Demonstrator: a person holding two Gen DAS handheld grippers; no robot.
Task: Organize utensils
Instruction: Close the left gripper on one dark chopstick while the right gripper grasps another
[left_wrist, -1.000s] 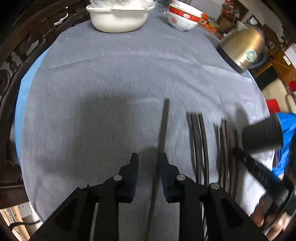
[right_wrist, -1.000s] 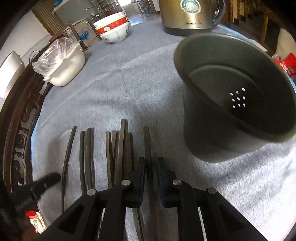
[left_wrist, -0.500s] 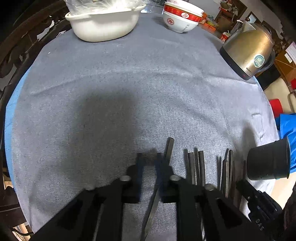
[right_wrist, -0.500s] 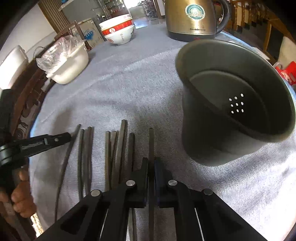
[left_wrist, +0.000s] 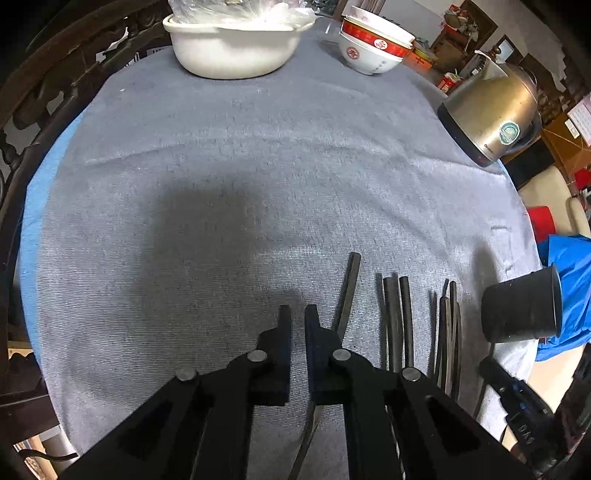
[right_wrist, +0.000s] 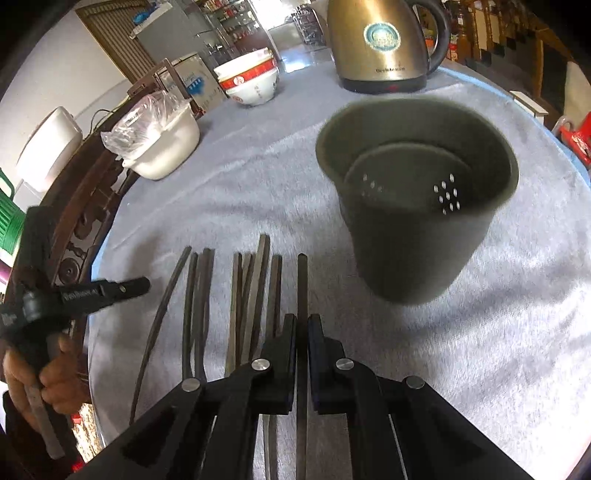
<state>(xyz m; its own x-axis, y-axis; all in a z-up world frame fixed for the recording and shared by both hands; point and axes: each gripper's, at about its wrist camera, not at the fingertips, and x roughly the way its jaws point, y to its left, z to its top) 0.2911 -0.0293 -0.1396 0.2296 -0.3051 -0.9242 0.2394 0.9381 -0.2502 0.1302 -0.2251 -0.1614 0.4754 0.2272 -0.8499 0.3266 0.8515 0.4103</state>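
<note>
While loading upright holder (right_wrist: 406, 258) on counter (right_wrist: 517, 332): right fingers (right_wrist: 291, 332) clamped on chopstick (right_wrist: 303, 280) nearest holder, left fingers (left_wrist: 286, 325) seemingly clamped on far chopstick (left_wrist: 349, 288); rest (right_wrist: 255, 280) lying in a row beside holder, awaiting pickup.

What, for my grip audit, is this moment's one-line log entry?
left gripper: shut, leftmost chopstick at its fingers, grip unclear | right gripper: shut on rightmost chopstick | holder: upright, empty | other chopsticks: on cloth
</note>
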